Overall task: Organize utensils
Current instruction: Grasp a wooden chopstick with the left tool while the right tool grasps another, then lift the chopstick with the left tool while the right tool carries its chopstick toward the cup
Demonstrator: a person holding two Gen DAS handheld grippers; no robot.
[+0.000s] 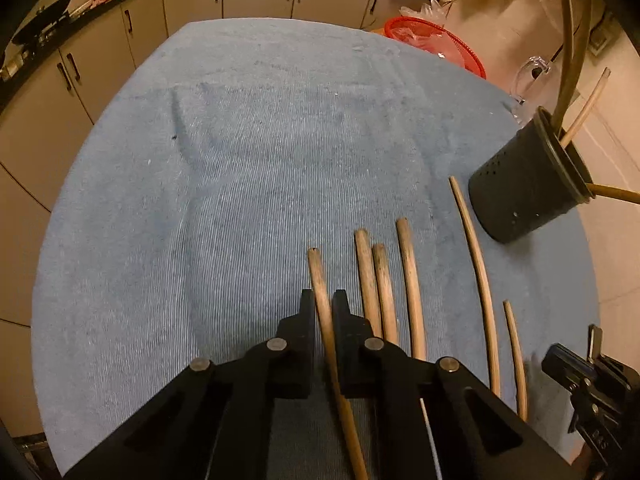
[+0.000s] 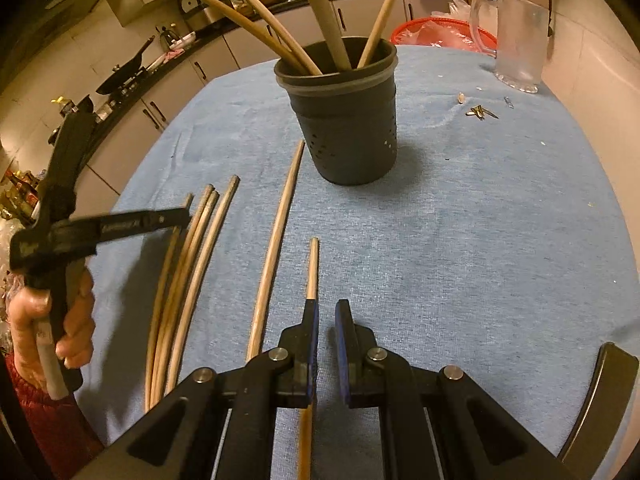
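Chopsticks lie in a loose row on the blue-clothed bench (image 1: 240,160); others already stand in the holder (image 2: 344,120) beyond. The leftmost chopstick (image 1: 320,288) runs between the fingers of the left gripper (image 1: 323,300), whose jaws sit narrowly apart on either side; contact cannot be confirmed. The step in hand appears to be closing on this stick. It is best done by clamping squarely near the thick end, clear of the neighbouring sticks (image 1: 376,280), then lifting level before carrying it to the holder. The right gripper (image 2: 327,308) hovers with its jaws narrowly apart; the short chopstick (image 2: 313,268) lies along its left finger rather than between them.
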